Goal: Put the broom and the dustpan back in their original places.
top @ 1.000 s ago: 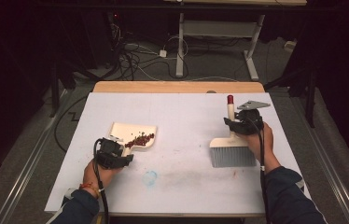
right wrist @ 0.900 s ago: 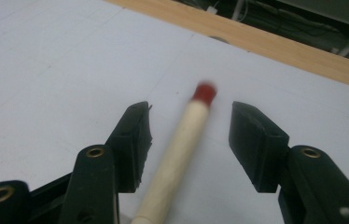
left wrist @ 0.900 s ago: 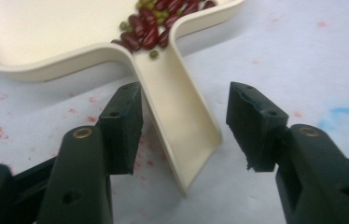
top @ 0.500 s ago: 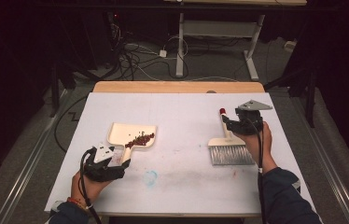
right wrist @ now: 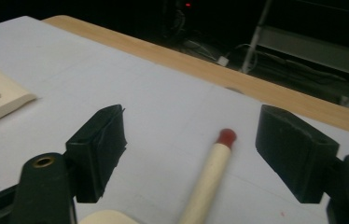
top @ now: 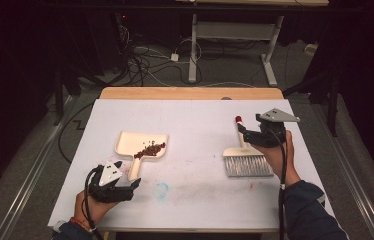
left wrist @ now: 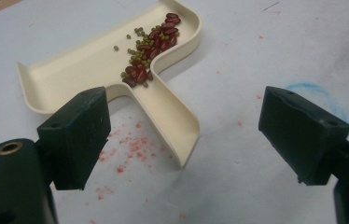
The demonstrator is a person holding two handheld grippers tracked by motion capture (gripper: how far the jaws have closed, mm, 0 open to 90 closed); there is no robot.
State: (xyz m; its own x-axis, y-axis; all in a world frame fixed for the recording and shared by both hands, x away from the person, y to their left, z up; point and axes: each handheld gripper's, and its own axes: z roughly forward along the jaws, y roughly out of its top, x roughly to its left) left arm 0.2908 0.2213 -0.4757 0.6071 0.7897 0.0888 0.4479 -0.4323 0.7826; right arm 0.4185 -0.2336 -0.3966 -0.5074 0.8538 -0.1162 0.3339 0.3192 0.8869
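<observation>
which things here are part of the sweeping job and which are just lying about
Job: dustpan holding beans; brush; left gripper and right gripper, both open and holding nothing.
Lying about: cables on the floor; table frame behind.

Cream dustpan holding beans, flat; brush flat, well apart.
</observation>
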